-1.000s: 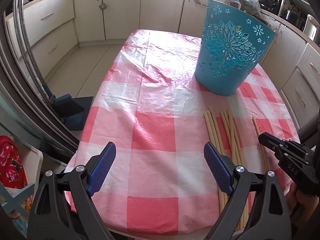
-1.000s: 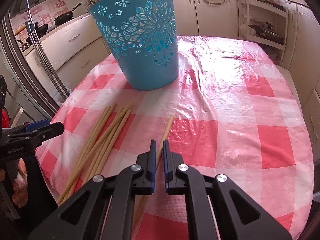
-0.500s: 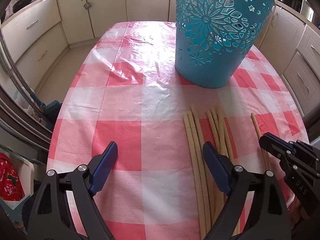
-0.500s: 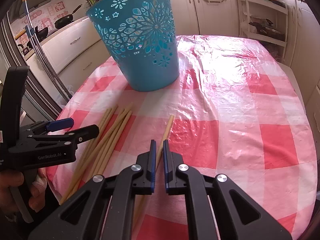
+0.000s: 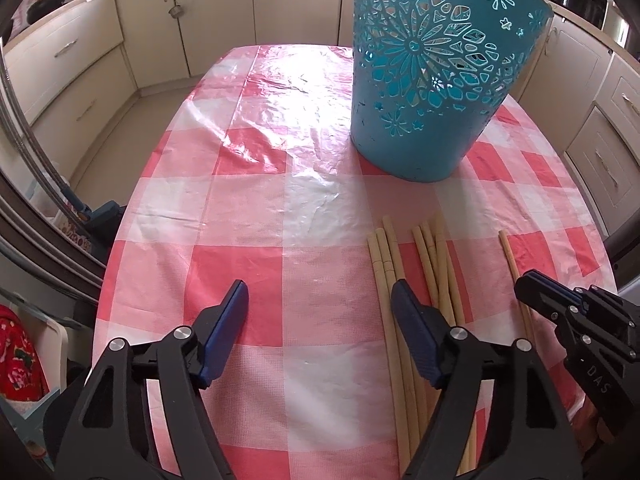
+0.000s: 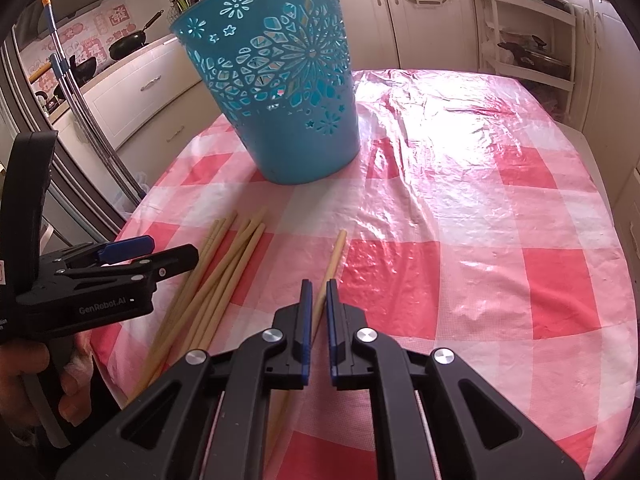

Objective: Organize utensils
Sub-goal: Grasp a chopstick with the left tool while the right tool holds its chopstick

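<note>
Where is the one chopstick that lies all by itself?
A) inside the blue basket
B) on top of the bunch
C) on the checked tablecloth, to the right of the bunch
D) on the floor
C: the lone chopstick lies flat on the checked tablecloth, apart from the bunch of chopsticks on its left and in front of the blue basket.

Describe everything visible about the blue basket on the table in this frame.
The blue basket is a round plastic bin, wider at its rim than at its base, its wall pierced with flower, star and petal cutouts above a solid lower band. It stands upright on the pink checked tablecloth, beyond the wooden chopsticks, apart from them. Neither claw touches it. Its inside is not visible.
</note>
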Action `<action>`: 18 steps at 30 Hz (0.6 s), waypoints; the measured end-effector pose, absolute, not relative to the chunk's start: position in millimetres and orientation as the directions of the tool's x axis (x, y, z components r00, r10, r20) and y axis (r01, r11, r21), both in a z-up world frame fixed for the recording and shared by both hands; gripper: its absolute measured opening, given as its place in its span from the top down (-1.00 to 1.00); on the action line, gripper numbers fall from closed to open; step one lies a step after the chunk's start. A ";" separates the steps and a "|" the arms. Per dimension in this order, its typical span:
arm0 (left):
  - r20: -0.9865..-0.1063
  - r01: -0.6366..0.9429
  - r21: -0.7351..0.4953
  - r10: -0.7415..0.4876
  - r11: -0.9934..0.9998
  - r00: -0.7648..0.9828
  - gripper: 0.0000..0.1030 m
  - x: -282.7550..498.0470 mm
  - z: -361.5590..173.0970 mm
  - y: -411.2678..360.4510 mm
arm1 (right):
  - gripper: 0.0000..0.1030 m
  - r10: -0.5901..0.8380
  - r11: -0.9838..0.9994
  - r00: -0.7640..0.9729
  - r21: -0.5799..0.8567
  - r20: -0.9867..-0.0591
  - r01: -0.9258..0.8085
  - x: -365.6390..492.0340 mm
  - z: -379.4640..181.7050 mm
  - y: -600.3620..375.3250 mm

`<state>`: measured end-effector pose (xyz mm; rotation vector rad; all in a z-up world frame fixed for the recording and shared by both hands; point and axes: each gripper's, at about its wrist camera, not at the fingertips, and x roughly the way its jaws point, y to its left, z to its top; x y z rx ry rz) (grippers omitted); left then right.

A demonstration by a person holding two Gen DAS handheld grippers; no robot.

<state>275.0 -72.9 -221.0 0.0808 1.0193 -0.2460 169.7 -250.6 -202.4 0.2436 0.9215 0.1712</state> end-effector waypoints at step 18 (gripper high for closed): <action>-0.865 0.364 -0.029 -0.206 0.931 0.458 0.89 271.3 -218.1 -99.9 | 0.85 0.231 0.967 0.603 0.246 -0.763 -0.058 169.8 -200.4 -246.0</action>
